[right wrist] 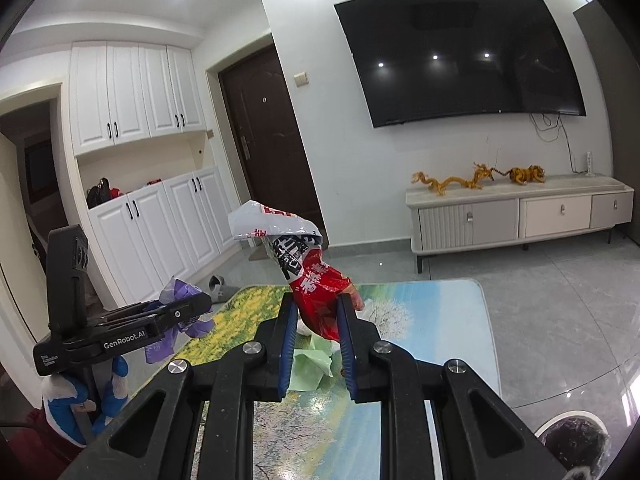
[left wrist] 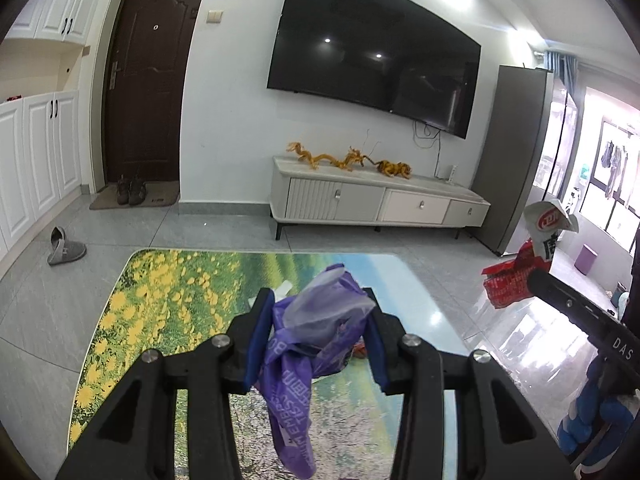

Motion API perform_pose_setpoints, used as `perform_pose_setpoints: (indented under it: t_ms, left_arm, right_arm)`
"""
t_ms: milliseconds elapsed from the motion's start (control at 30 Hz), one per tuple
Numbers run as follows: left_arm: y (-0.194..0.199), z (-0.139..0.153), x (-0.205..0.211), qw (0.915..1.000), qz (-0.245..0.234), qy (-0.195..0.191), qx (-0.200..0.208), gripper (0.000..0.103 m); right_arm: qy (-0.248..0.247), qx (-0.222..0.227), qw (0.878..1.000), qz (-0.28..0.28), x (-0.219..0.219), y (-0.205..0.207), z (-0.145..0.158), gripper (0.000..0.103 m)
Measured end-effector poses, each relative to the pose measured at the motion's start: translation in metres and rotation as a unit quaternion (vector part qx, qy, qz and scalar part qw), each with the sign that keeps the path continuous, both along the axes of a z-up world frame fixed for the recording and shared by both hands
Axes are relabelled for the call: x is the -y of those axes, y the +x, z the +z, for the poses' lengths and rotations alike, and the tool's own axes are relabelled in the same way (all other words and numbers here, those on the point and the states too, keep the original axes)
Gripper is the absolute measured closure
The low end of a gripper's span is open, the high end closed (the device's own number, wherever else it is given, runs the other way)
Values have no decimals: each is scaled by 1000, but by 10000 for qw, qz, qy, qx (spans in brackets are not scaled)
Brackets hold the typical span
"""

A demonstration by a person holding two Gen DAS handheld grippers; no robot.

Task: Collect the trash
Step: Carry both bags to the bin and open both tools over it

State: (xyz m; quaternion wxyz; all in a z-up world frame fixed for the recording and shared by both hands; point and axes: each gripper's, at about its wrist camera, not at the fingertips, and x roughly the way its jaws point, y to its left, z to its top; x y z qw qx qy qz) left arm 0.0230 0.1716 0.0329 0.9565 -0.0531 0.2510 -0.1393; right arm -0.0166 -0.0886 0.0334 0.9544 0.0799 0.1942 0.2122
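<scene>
Holding one piece of trash in each tool, the person has both pickups done. The left gripper (left wrist: 316,328) is clamped on a crumpled purple wrapper (left wrist: 316,320), which bulges above the blue pads and hangs in a long tail below them. The right gripper (right wrist: 318,320) is closed on a red and white wrapper (right wrist: 304,276); its red end sits pinched between the pads and its white end sticks up and away beyond the fingertips. Both wrappers are clear of the table (right wrist: 452,320), carried above its flower-printed top.

Some litter is left. Just below and beyond the right gripper's tips lies a pale green sheet (right wrist: 310,364) on the table, with something white (right wrist: 370,308) beside it. Under the left gripper a small red-orange scrap (left wrist: 360,350) shows between the fingers, lying on the table; what it is cannot be told.

A bin (right wrist: 576,444) with a dark liner stands on the floor, low and to the right of the right gripper. Neither wrapper is in it yet, so I judge the task to be partway: two pieces lifted, none visibly dropped, and the table pieces to follow. The bin sits nearest the right tool, so that wrapper looks the easier to drop first. How much the bin already holds cannot be seen.
</scene>
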Motion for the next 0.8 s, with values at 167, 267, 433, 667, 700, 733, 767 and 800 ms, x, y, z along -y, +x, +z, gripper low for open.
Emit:
perform_pose_setpoints:
  t_ms: [167,267,433,667,700,733,767,800]
  left_arm:
    - [-16,21,16,9997,-129,-76,190,62]
    - [-24,33,31,9991,-254,-140,303,62]
    - [-31,51,63,9972,-550,-261,441,62]
    - [-27,66,131,9918,-1115,-442,444,62]
    - [-25,67,145,9905,-1224,-461,425,62]
    - [-24,68,158,9893,-1317,-472,403,62]
    - [-22,68,170,9882,-1402,-478,378,62]
    - [-19,67,185,9868,-1512,-482,334,62]
  right_arm:
    - [114,254,9995,-128,14,-24,18,84]
    - [175,389,9988,-240,24,-38,27,84]
    - [269,605,9965,-501,48,-63,39,84]
    - [427,798,9901,-1075,96,-87,46,84]
    - [437,811,9885,-1197,105,-90,46,84]
    - [447,816,9868,-1325,114,-92,45,84]
    - [466,811,9853,-1430,123,-94,43,84]
    - [504,795,9835,-1545,133,-96,41,84]
